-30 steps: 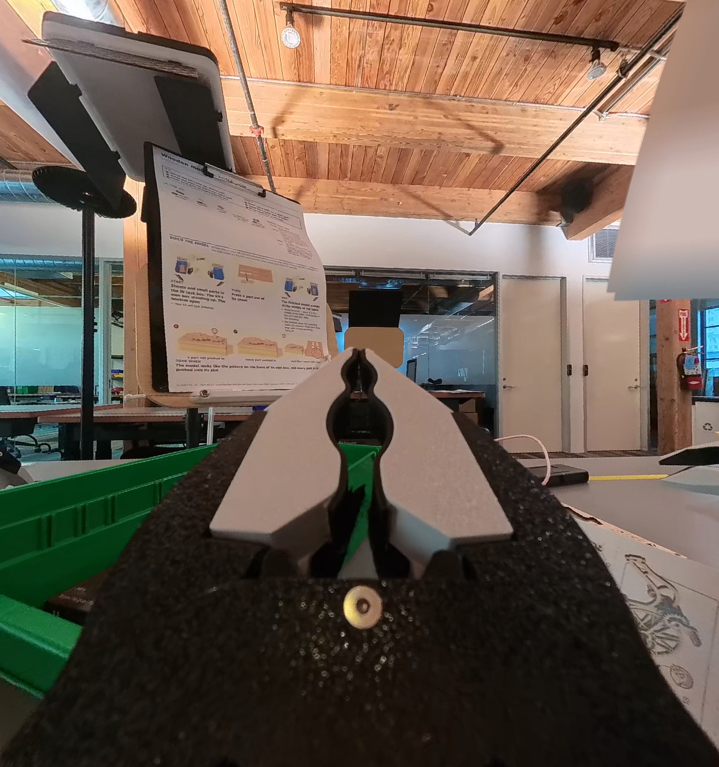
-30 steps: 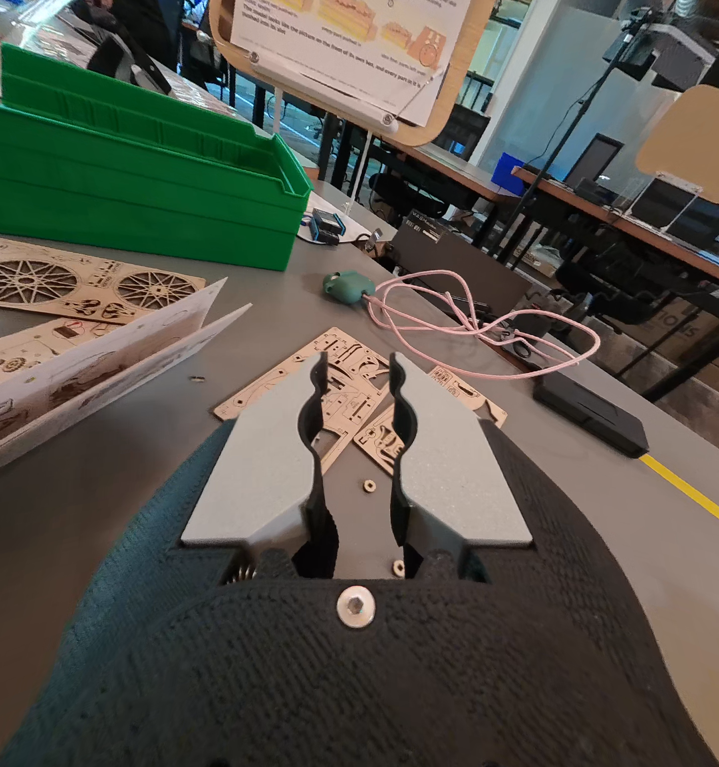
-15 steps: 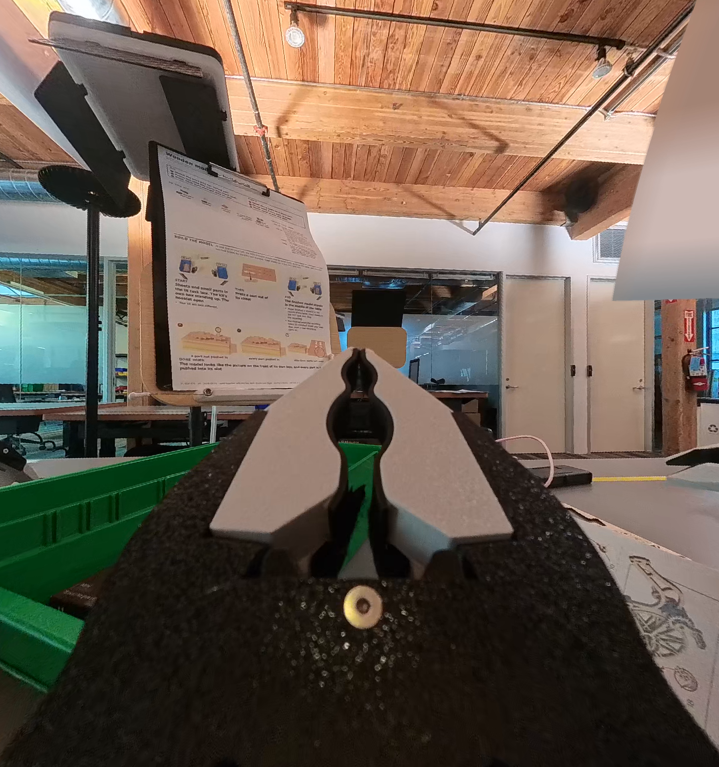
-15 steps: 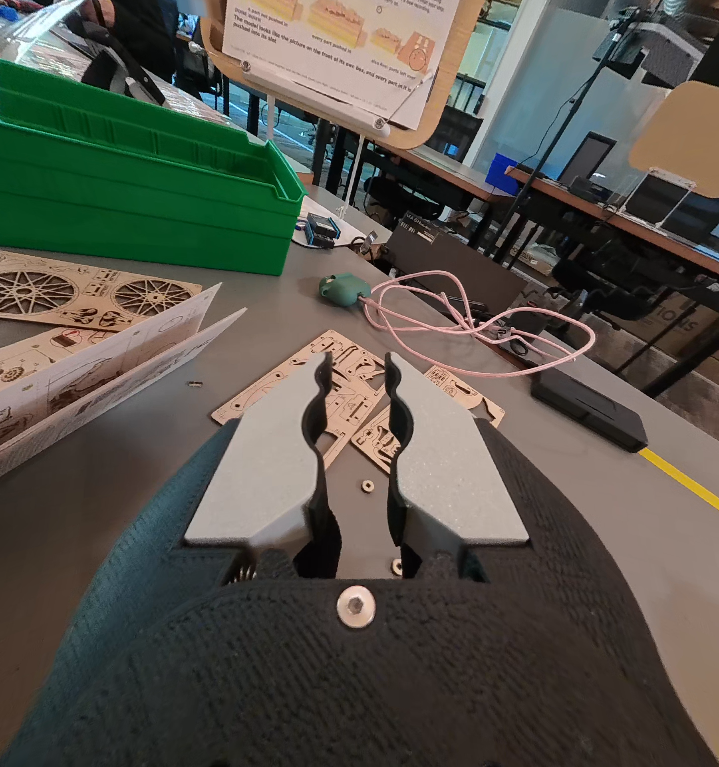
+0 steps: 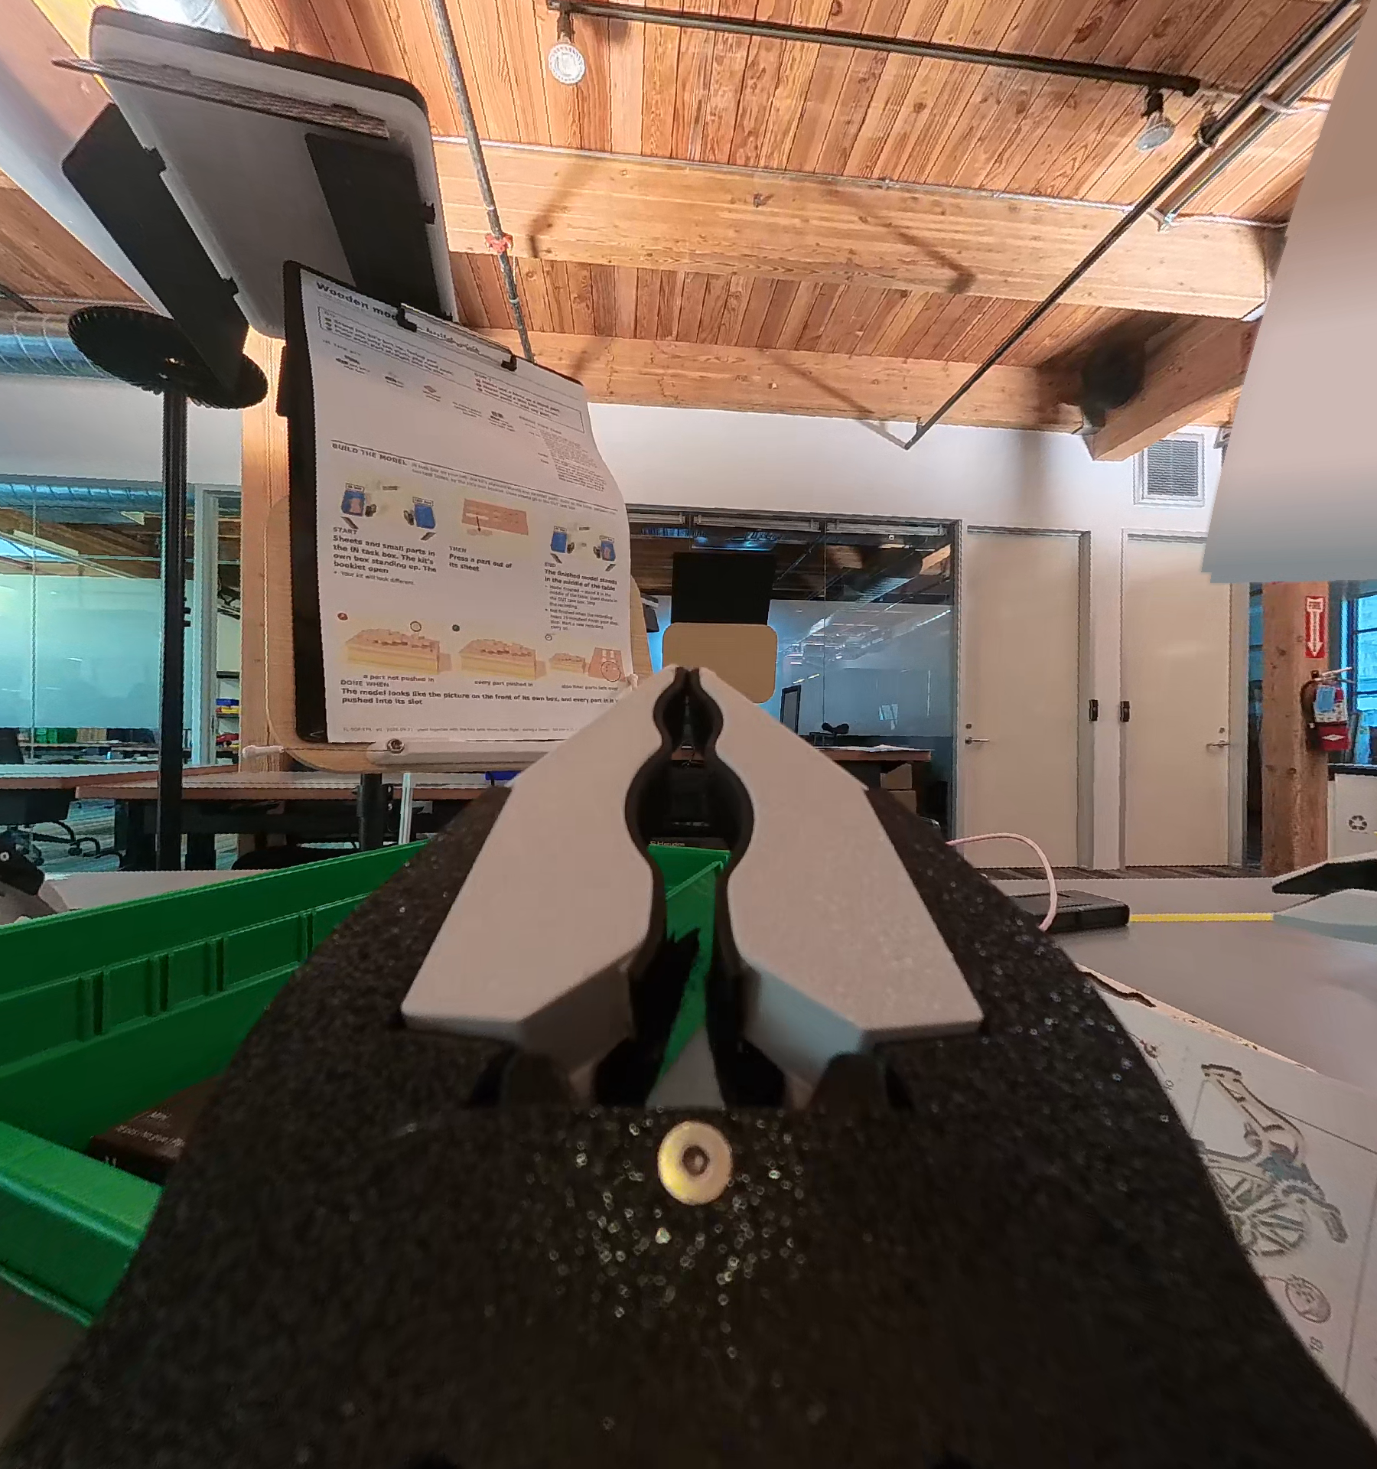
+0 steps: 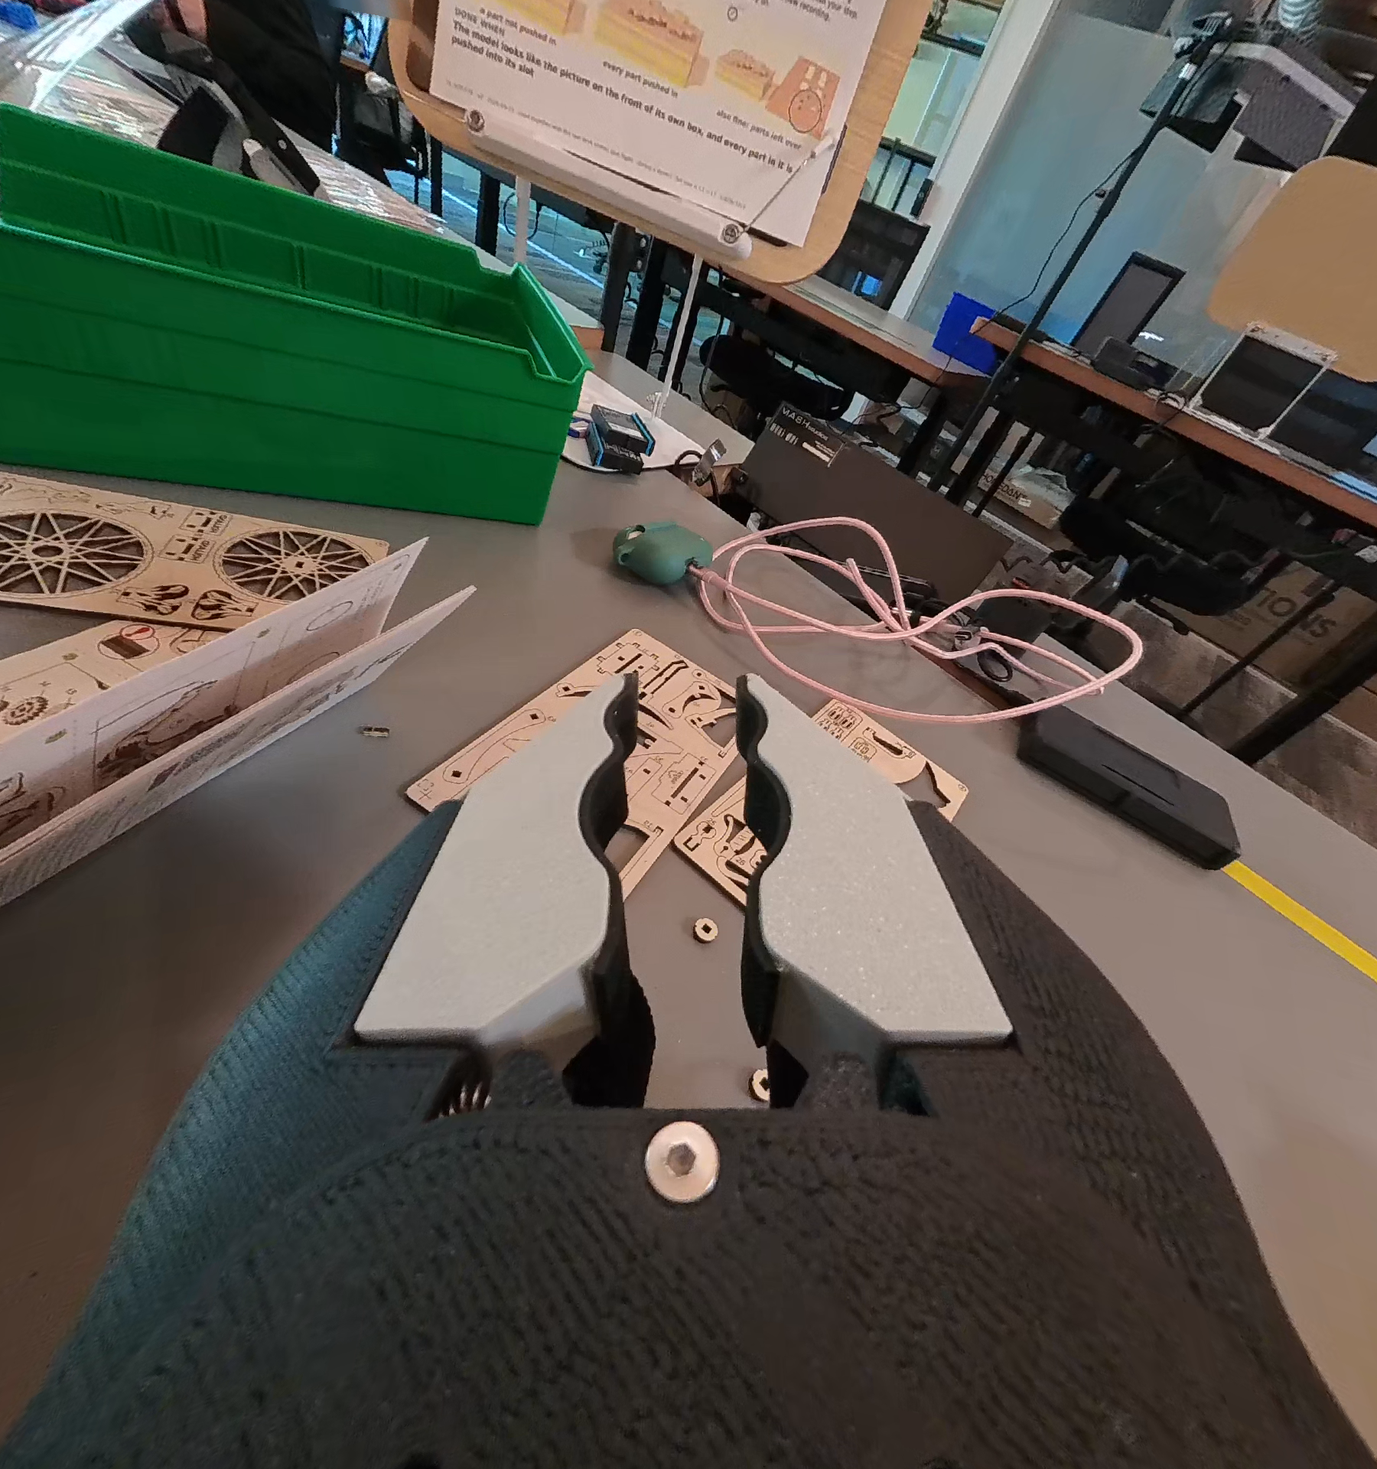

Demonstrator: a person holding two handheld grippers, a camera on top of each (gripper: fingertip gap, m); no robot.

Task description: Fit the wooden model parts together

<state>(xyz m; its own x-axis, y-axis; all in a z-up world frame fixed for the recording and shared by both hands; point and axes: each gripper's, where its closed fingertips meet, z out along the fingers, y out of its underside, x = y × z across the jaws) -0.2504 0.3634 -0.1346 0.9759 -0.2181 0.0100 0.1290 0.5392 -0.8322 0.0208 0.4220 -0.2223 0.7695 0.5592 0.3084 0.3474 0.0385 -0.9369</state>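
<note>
In the right wrist view my right gripper [image 6: 685, 687] is open and empty, held above two small laser-cut wooden sheets [image 6: 669, 775] that lie flat on the grey table. A tiny wooden ring [image 6: 702, 928] lies between its fingers on the table, another [image 6: 759, 1083] near the finger base. A larger wooden sheet with two spoked wheels [image 6: 137, 556] lies at the left. In the left wrist view my left gripper [image 5: 687, 674] is shut and empty, pointing level over the green bin [image 5: 113, 1001].
An open instruction booklet [image 6: 192, 715] stands at the left; it also shows in the left wrist view [image 5: 1289, 1192]. A green bin [image 6: 272, 381] stands behind. A teal case [image 6: 657, 547] with pink cord [image 6: 948, 636] and a black device [image 6: 1130, 783] lie at the right. An instruction board [image 5: 463, 556] stands beyond the table. The left gripper's tips are roughly 30 cm from the right gripper's.
My right gripper has tipped slightly and its jaws have narrowed a little. The left wrist view has shifted a little rightward; its gripper stays shut.
</note>
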